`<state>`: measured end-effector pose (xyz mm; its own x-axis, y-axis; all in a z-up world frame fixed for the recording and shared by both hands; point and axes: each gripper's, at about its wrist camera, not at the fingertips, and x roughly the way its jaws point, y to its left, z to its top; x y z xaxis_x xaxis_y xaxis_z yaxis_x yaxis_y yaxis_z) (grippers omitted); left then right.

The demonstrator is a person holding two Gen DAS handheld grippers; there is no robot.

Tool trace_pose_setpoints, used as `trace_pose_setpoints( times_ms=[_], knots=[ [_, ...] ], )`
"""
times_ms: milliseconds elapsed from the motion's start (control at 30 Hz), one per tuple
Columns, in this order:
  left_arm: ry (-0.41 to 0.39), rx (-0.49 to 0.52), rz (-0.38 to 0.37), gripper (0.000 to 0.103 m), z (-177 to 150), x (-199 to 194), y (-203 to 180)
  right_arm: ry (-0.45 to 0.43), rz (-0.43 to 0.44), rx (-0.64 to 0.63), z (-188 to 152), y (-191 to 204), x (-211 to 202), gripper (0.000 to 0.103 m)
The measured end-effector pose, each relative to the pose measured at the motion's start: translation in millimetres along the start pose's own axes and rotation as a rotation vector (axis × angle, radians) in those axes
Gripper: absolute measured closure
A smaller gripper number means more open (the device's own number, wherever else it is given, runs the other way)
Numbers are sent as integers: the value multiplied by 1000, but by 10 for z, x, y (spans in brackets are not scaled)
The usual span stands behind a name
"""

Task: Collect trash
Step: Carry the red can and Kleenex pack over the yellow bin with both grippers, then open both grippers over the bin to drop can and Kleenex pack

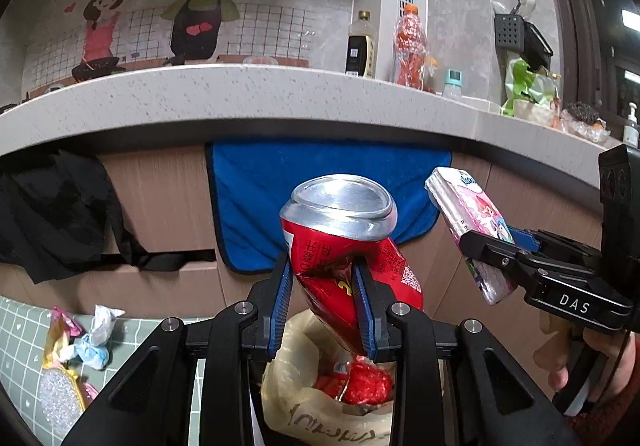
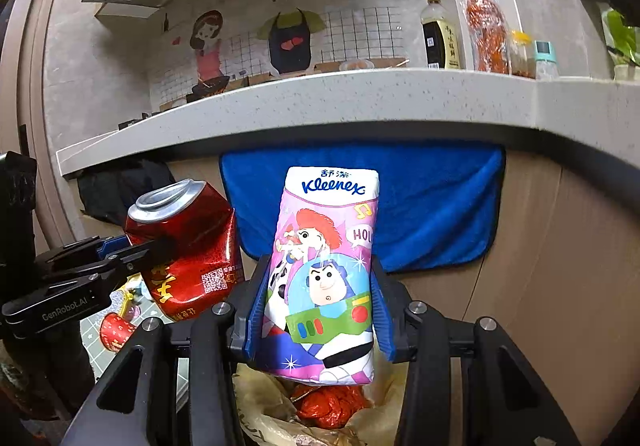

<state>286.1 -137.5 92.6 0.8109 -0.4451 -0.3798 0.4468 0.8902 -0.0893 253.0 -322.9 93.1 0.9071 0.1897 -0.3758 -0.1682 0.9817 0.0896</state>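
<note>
Kleenex tissue pack (image 2: pixel 324 270) beside red can (image 2: pixel 188 246)

The bag (image 1: pixel 296 398) is cut off by the lower edge and largely hidden behind the left gripper (image 1: pixel 322 310); its red contents (image 2: pixel 332 404) cannot be identified.

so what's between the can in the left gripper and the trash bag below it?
Nothing. In the left wrist view the crushed red can hangs directly over the open trash bag, with only air between; red trash sits inside.
</note>
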Motion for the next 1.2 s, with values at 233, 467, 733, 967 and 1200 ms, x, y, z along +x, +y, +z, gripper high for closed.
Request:
trace_pose_setpoints(
  times_ms=[233, 467, 733, 967, 1200],
  knots=[
    [39, -11, 1, 72, -118, 153, 14, 21, 9, 19, -89, -65, 93, 62],
    [63, -20, -5, 72, -202, 277, 28, 47, 15, 21, -177, -88, 190, 62],
    [119, -51, -63, 71, -245, 516, 101, 60, 25, 57, -216, -177, 338, 55],
    [187, -100, -128, 38, -372, 759, 262, 91, 49, 193, -393, -434, 570, 37],
    [207, -114, -72, 38, -446, 660, 470, 125, 46, 211, -593, -427, 586, 38]
  ],
)
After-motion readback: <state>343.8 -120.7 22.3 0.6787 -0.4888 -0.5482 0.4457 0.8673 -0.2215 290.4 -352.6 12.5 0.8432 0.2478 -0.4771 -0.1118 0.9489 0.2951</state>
